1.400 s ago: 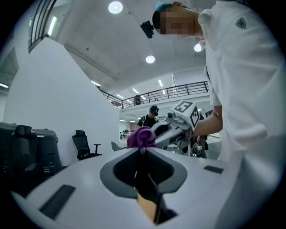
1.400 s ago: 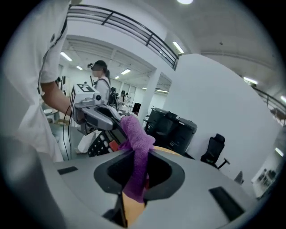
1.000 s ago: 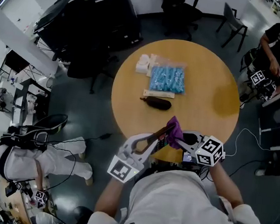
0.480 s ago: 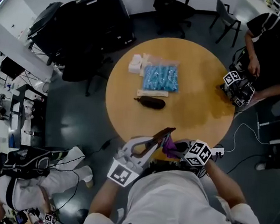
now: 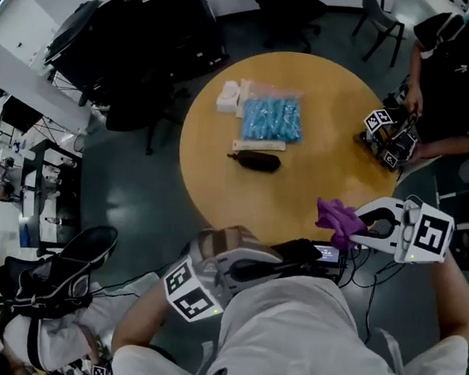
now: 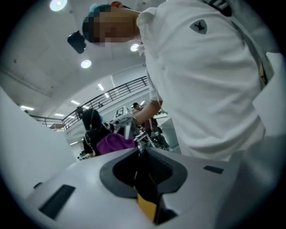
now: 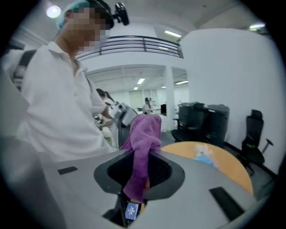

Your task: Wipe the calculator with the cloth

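1. Head view: we hold the calculator (image 5: 304, 251) off the table (image 5: 330, 151), close to the body, in the L gripper (image 5: 275, 263). The R gripper (image 5: 363, 228) carries the cloth (image 5: 338, 216) just to its right, by the table's near edge. We judge both are up in the air so the cloth can get at the calculator freely. The two look near but apart.
2. L gripper view: jaws nearly together, clamped on a thin dark slab seen edge-on, prob. the calculator. It's pinched by one end, which leaves the rest bare for wiping. The cloth shows beyond the tips.
3. R gripper view: jaws closed on the cloth's lower part. A purple wad sticks out past the tips, so we've a soft pad to rub w/. The table lies beyond & the cloth isn't touching it.
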The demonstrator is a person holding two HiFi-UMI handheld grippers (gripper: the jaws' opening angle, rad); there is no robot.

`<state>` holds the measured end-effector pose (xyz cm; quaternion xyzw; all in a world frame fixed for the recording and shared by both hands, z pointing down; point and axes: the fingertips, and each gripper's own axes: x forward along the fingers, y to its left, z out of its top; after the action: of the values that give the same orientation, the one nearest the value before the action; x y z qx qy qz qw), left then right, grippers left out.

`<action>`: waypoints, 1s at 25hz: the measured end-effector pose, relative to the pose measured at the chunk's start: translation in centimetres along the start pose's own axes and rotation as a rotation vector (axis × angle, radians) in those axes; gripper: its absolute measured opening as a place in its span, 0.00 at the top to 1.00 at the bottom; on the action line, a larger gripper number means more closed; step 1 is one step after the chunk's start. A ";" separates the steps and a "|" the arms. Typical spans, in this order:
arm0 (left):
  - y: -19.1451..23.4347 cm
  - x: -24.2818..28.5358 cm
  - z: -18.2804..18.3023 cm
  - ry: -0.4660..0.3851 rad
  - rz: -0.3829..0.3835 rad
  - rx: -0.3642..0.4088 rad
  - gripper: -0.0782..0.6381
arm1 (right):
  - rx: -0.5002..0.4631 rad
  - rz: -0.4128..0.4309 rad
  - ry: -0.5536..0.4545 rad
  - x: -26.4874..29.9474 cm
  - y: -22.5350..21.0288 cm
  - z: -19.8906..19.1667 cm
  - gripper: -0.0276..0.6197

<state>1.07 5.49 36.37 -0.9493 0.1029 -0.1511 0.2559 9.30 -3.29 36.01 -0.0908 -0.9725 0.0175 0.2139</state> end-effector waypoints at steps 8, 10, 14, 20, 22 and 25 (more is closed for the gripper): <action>-0.5 0.9 5.8 -0.136 -0.094 0.047 0.82 | -0.141 0.320 0.071 2.6 8.4 6.2 0.84; -0.7 1.1 6.5 -0.148 -0.102 0.061 0.82 | -0.134 0.343 0.074 3.2 8.8 5.8 0.84; -1.4 1.4 7.8 -0.163 -0.122 0.125 0.82 | -0.078 0.393 0.083 3.7 8.4 5.2 0.84; -2.5 1.8 9.4 -0.181 -0.181 0.203 0.82 | 0.075 0.556 0.064 4.2 8.7 4.7 0.84; -2.8 1.8 9.8 -0.193 -0.194 0.216 0.82 | 0.141 0.612 0.069 4.4 8.7 4.5 0.84; -3.0 1.8 10.6 -0.219 -0.201 0.225 0.82 | 0.206 0.665 0.126 4.9 8.5 3.1 0.84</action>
<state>6.76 12.40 29.60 -0.9310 -0.0386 -0.0820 0.3535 5.04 5.94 34.57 -0.3814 -0.8677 0.1786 0.2643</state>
